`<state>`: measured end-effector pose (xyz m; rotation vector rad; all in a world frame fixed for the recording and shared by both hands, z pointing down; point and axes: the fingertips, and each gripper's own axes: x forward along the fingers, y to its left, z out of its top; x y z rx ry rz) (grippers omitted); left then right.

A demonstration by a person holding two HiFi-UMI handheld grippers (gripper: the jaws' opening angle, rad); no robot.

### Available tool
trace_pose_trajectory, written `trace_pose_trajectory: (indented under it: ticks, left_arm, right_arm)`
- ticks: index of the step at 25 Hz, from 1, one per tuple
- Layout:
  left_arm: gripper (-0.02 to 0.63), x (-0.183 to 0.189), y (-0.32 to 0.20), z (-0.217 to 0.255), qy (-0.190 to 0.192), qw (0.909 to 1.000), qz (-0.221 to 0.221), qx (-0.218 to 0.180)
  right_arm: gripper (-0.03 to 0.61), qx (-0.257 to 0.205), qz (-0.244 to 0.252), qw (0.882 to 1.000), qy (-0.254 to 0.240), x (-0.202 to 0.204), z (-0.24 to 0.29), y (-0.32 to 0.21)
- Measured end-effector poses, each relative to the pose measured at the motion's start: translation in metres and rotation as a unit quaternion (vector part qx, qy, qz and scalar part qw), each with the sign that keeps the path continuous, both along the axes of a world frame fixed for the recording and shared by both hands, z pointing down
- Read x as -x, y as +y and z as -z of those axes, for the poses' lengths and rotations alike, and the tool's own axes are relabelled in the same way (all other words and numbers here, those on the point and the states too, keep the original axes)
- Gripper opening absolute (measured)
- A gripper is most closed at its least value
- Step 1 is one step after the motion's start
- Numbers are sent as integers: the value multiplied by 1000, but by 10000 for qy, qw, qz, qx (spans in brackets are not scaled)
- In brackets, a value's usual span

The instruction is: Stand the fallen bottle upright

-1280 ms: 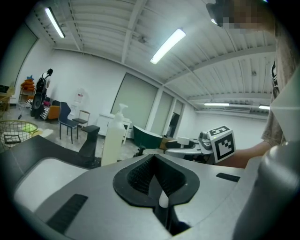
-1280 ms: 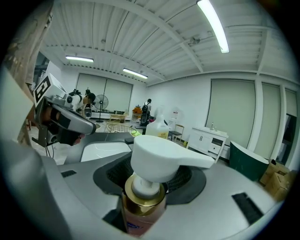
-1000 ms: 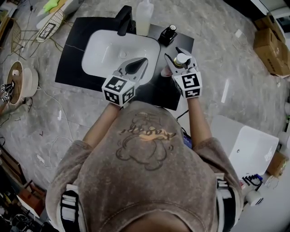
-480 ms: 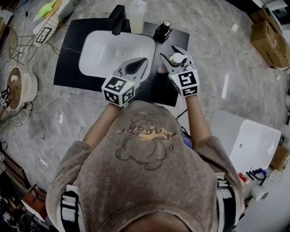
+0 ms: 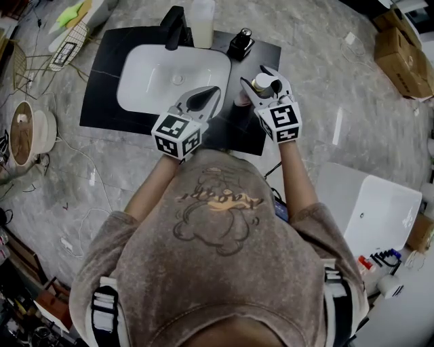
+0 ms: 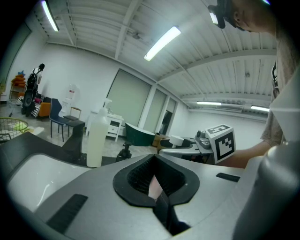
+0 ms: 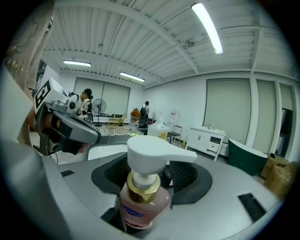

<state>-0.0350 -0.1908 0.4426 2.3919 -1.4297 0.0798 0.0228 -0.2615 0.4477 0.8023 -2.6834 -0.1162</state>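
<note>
A pink soap pump bottle (image 7: 143, 197) with a white pump head and gold collar stands upright on the black counter (image 5: 108, 88), right of the sink. My right gripper (image 5: 256, 76) reaches around the bottle (image 5: 263, 84). Its jaws are opening, with the bottle between them and a dark gap showing on one side. My left gripper (image 5: 217, 89) hovers over the sink's near right corner. Its jaws (image 6: 154, 161) are shut with nothing in them.
A white basin (image 5: 175, 73) is set in the counter, with a black tap (image 5: 175, 27) behind it. A tall clear bottle (image 5: 202, 13) and a small black dispenser (image 5: 241, 42) stand at the back edge. Cardboard boxes (image 5: 407, 61) sit on the floor at right.
The right gripper's jaws have spread a little around the upright bottle. The left gripper has hardly moved against the sink.
</note>
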Motion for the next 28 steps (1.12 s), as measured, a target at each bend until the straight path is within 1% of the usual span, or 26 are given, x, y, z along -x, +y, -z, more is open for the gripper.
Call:
trace_pose_trajectory:
  ticks: [6, 8, 15, 21, 25, 28]
  left_arm:
    - [18, -9, 2, 3, -11, 9999, -98, -21]
    - [18, -12, 2, 3, -13, 9999, -145, -32]
    - [18, -23, -4, 9, -8, 9995, -310, -97]
    - [18, -31, -6, 11, -55, 9987, -485, -137]
    - [20, -32, -3, 10, -100, 9983, -566, -137]
    - [18, -30, -1, 10, -150, 9980, -582, -171]
  right_arm:
    - [274, 131, -105, 9996, -242, -19, 9, 6]
    - [264, 182, -160, 9991, -338, -27, 13, 9]
    - [265, 346, -497, 9964, -598, -62, 19, 24]
    - [265, 483, -971, 9894, -965, -98, 25, 38]
    - [265, 370, -1227, 9823, -1367, -119, 35, 57]
    - [234, 463, -1385, 9766, -1578, -129, 35, 69]
